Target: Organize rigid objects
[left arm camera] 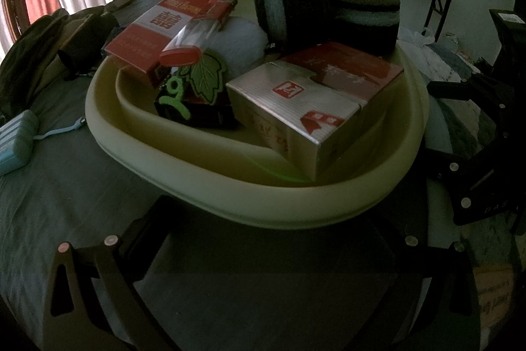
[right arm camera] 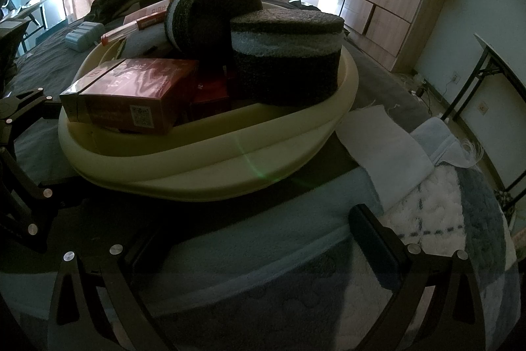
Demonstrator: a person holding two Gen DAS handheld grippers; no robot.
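Boxes [left arm camera: 315,107] & sponges [right arm camera: 286,61] fill basin [right arm camera: 197,166] (both hand-held grippers empty).

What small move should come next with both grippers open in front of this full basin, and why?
Probably reach the left hand-held gripper forward to the light blue case, apart from the basin on the bed. Boxes and both sponges already sit inside the basin; that case looks like the nearest rigid thing outside it. The right hand-held gripper faces only bedding.
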